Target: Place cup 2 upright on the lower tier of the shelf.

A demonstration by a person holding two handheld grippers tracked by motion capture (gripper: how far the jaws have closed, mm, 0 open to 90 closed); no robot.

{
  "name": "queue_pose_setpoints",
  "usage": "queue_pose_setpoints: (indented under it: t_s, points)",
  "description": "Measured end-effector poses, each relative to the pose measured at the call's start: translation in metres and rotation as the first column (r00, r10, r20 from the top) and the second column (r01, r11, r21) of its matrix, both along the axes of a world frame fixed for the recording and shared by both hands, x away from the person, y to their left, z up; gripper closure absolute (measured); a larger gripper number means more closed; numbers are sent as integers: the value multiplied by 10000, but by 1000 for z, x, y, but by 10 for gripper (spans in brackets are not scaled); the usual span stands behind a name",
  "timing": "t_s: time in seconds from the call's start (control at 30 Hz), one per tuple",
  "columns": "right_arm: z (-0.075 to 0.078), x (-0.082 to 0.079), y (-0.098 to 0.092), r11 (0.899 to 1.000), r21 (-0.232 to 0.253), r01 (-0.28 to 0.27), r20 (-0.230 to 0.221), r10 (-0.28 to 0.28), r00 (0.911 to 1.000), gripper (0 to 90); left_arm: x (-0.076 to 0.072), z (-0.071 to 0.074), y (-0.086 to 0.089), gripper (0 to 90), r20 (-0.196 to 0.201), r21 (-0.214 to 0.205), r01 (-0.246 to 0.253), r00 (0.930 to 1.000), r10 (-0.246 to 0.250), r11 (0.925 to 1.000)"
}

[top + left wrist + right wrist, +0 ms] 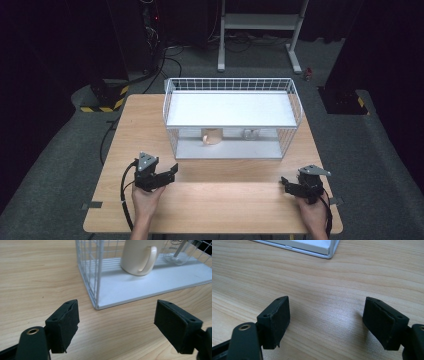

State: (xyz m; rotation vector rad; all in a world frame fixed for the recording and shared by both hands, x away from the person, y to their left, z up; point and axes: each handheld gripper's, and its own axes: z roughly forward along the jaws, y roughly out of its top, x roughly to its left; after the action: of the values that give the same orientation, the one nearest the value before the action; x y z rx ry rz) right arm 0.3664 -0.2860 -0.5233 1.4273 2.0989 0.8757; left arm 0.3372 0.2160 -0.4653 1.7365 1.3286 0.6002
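A white wire rack (230, 84) with two shelves stands on the wooden table (145, 120). On its lower shelf (155, 282) stand a cream mug (212, 136) (138, 256), its handle facing me, and to its right a clear glass (249, 133) (178, 252). My left gripper (171, 175) (116, 325) hovers low over the table just off the rack's front left corner, open with nothing between its pads. My right gripper (286, 184) (327, 322) rests near the table's front right, open over bare wood, with the rack's front corner (322, 247) ahead of it.
The rack takes up the far middle of the table. Beyond the table stand a white metal frame (260, 22) and black boxes with hazard tape (107, 97) on the grey floor. Cables trail from both grippers over the table's front edge.
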Motion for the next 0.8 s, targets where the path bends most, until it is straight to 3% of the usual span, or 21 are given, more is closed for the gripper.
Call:
queue_pose_setpoints:
  t_s: [0.37,0.63,0.8]
  points:
    - [0,0,0,10000,-1,-1,2,1,10000,220,-2,-18,26,187,-421,134,-780,9960,785,9969]
    - [0,0,0,10000,-3,-2,1,2,10000,220,0,-33,38,185,-785,450,-1241,9888,1273,9912]
    - [0,0,0,10000,0,-1,0,1,10000,220,4,-40,43,185,-816,745,-1604,9827,1664,9842]
